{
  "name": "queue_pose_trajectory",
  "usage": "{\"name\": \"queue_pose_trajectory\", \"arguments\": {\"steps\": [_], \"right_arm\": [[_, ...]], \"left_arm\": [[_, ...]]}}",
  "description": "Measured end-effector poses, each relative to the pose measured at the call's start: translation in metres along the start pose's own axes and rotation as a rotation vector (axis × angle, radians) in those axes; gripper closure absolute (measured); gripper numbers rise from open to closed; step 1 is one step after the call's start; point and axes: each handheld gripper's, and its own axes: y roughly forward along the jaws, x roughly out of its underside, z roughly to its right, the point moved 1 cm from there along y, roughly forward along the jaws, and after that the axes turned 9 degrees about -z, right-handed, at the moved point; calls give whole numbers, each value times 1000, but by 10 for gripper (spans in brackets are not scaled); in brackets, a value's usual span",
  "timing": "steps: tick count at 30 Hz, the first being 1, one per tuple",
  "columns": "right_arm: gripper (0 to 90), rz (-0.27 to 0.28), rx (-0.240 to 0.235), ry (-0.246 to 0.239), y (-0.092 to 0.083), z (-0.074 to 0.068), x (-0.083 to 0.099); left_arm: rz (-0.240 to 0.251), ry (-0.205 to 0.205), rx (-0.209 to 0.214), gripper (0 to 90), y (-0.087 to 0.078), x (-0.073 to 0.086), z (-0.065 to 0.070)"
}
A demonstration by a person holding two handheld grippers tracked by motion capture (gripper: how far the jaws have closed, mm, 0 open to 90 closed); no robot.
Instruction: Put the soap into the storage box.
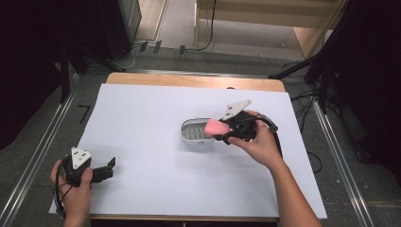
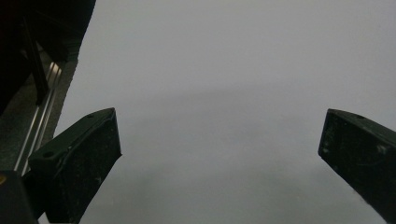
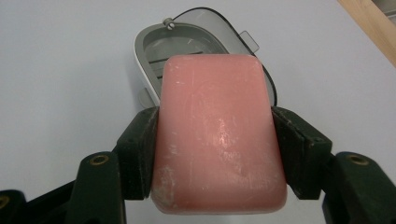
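While the left gripper [image 1: 108,169] gapes empty, the right gripper [image 3: 215,140] clamps unmarked pink soap [image 3: 217,135] above its dish [image 1: 194,131].

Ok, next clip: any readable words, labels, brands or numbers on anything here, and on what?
None can be read. The pink soap bar held in the right gripper bears scuffs but no stamp. The grey soap box shows no lettering. The white table cover is blank. The left gripper carries no marking.
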Motion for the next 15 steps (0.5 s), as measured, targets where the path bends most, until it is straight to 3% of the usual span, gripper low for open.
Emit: {"name": "queue_pose_trajectory", "arguments": {"steps": [15], "right_arm": [[390, 6, -55, -95, 14, 4, -22]], "left_arm": [[-1, -2, 2, 0, 0, 0, 0]]}}
